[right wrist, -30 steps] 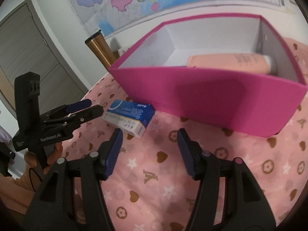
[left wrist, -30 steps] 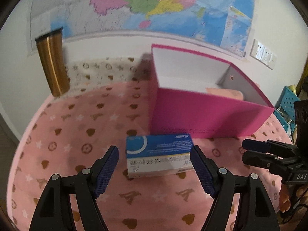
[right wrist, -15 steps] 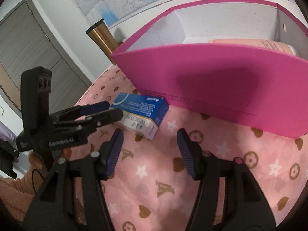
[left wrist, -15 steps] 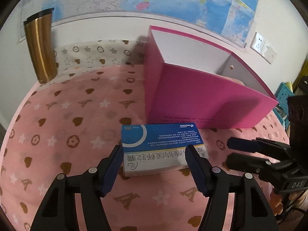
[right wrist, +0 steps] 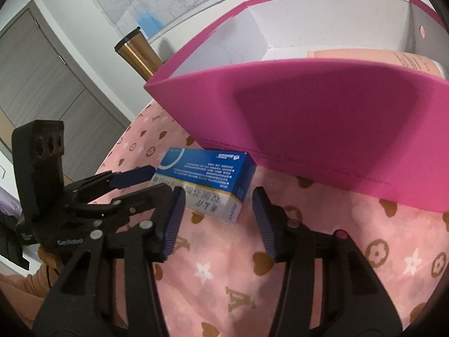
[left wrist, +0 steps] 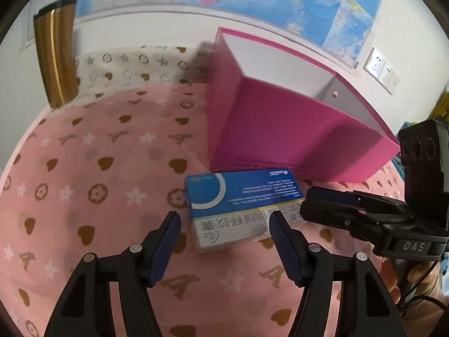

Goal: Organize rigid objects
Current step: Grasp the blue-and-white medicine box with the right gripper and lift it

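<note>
A blue and white medicine box (left wrist: 241,207) (right wrist: 204,179) lies flat on the pink cloth, just in front of the pink storage box (left wrist: 280,129) (right wrist: 322,118). My left gripper (left wrist: 224,238) (right wrist: 140,184) stands at one end of the medicine box. Its jaws are closing, with that end between the fingertips and a gap still showing at the pads. My right gripper (right wrist: 219,219) (left wrist: 317,203) comes in at the other end. Its jaws are closing too, around the box's near corner, without pressing it. A peach bottle (right wrist: 393,61) lies inside the pink box.
A gold tumbler (left wrist: 56,53) (right wrist: 137,53) stands at the back by the wall, left of the pink box. The patterned pink cloth (left wrist: 98,182) covers the table. A map hangs on the wall behind. A grey door (right wrist: 42,84) is at the left.
Both grippers have come closer to the medicine box and their jaws have narrowed. The right gripper has slid left to the box's end. The medicine box itself has stayed put.
</note>
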`<state>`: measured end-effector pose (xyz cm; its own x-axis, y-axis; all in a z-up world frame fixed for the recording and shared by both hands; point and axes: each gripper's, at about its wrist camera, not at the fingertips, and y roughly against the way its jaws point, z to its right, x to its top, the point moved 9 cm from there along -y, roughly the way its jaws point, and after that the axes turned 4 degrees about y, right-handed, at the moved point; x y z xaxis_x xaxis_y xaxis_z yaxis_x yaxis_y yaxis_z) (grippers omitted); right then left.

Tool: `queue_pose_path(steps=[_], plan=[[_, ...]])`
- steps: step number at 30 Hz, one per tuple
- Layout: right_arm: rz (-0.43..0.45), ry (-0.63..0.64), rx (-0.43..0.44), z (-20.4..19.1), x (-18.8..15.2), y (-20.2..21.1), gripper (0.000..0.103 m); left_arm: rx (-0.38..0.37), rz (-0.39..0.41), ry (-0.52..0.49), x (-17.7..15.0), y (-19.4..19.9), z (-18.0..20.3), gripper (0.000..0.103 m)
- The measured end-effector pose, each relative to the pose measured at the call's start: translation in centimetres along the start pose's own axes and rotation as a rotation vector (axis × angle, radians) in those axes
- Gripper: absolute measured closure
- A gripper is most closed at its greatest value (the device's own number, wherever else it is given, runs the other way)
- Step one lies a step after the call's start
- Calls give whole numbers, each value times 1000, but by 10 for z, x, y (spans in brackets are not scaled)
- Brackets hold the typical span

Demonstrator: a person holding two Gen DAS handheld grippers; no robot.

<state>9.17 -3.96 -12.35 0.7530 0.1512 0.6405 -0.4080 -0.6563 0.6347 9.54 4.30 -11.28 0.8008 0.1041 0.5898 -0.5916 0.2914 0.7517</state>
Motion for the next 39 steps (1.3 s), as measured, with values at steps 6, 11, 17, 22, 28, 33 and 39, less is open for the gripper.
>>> queue_pose_path(steps=[6, 11, 17, 22, 28, 33, 39], plan=[[-22, -6, 3, -1, 0, -14, 57, 7, -3, -34, -4, 0, 6, 50], [-20, -10, 0, 1, 0, -13, 57, -2, -11, -29, -6, 0, 8, 52], [-23, 3, -13, -2, -2, -12, 57, -10, -13, -22, -9, 3, 15, 50], [-25, 13, -28, -2, -7, -7, 57, -6, 1, -55, -11, 7, 28, 47], [-21, 19, -41, 0, -11, 3, 57, -28, 9, -65, -11, 11, 39, 47], [-13, 10, -39, 4, -15, 10, 57, -41, 6, -65, -13, 11, 45, 47], [-5, 12, -47, 4, -19, 18, 57, -49, 4, -68, -13, 10, 50, 47]])
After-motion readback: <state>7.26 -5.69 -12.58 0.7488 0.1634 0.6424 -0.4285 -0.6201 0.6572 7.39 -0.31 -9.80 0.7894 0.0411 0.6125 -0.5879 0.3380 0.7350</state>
